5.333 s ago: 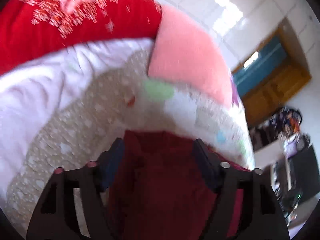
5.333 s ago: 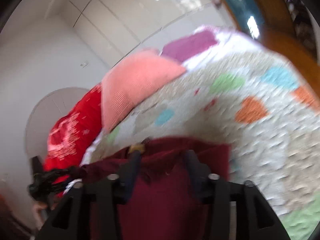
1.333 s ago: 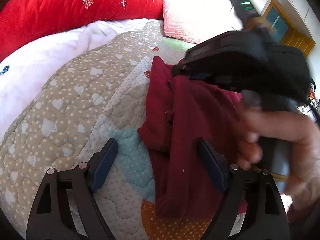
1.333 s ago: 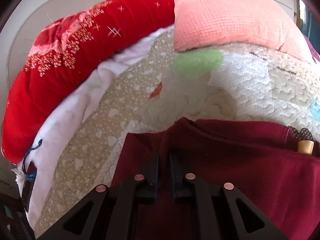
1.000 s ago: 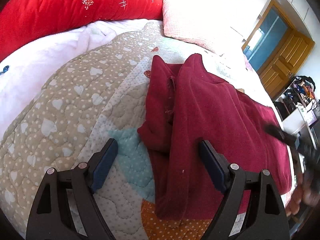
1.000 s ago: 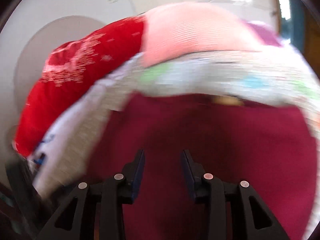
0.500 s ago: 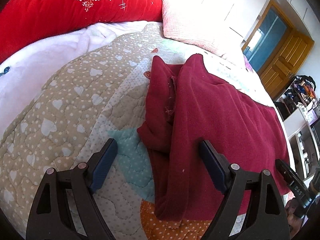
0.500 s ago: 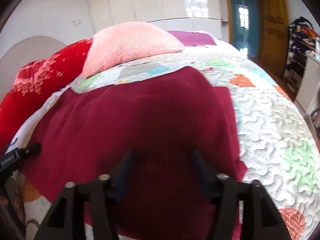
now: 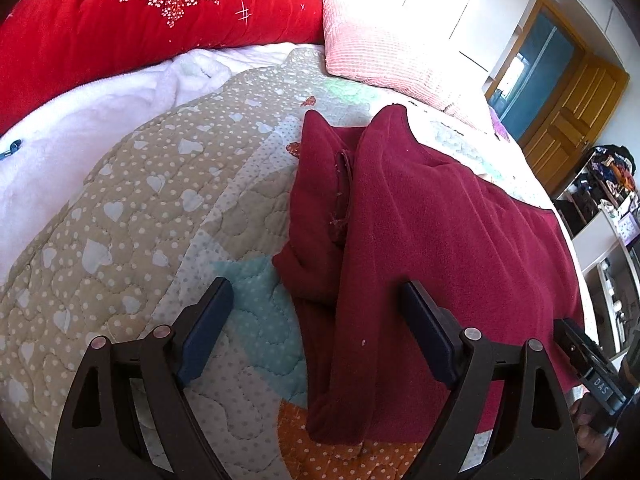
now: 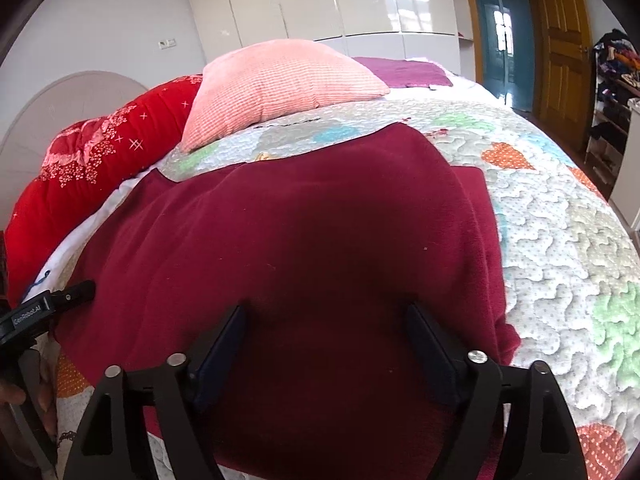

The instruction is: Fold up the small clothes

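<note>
Two matching black handheld grippers, blue-padded.

The left gripper (image 9: 312, 320) and right gripper (image 10: 324, 340) share black triangular-cutout finger frames, silver round screws and dark blue pads (image 9: 206, 330). White lettering marks each body's side: "DAS" on the right, "GenRobot.AI" on the left.
</note>
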### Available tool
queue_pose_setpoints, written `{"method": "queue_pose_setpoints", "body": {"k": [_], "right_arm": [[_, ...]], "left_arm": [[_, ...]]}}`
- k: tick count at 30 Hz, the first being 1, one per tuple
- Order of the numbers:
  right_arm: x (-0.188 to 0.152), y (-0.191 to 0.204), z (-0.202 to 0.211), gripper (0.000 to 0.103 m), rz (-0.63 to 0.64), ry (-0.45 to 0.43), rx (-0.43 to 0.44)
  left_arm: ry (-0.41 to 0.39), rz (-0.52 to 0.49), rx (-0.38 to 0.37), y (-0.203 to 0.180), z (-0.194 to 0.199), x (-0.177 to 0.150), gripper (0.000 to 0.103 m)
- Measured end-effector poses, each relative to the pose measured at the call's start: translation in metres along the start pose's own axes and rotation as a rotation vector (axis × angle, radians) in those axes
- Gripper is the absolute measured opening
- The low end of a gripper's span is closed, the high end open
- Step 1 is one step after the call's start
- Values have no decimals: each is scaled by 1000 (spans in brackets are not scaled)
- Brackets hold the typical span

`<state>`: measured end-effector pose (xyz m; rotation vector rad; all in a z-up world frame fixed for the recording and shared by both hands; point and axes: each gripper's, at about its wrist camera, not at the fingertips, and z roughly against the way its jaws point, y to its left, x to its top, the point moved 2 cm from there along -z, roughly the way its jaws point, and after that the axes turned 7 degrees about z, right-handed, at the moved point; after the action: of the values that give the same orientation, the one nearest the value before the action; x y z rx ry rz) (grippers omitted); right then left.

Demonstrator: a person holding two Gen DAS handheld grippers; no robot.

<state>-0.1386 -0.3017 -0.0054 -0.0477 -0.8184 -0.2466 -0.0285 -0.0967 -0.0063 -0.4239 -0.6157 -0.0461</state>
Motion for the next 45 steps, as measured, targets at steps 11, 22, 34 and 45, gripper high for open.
{"method": "queue_pose_setpoints", "body": {"k": [11, 22, 34, 45], "right_arm": [[-1, 4, -2, 97, 17, 0, 34], [-1, 8, -4, 98, 27, 3, 27], [0, 7, -4, 98, 29, 2, 26], [10, 29, 2, 100, 75, 77, -44]], "left_arm": [[-5, 4, -10, 3, 1, 0, 87], [-7, 19, -31, 5, 3, -2, 87], [-8, 19, -32, 5, 3, -2, 87], [-45, 39, -58, 10, 18, 2, 86]]}}
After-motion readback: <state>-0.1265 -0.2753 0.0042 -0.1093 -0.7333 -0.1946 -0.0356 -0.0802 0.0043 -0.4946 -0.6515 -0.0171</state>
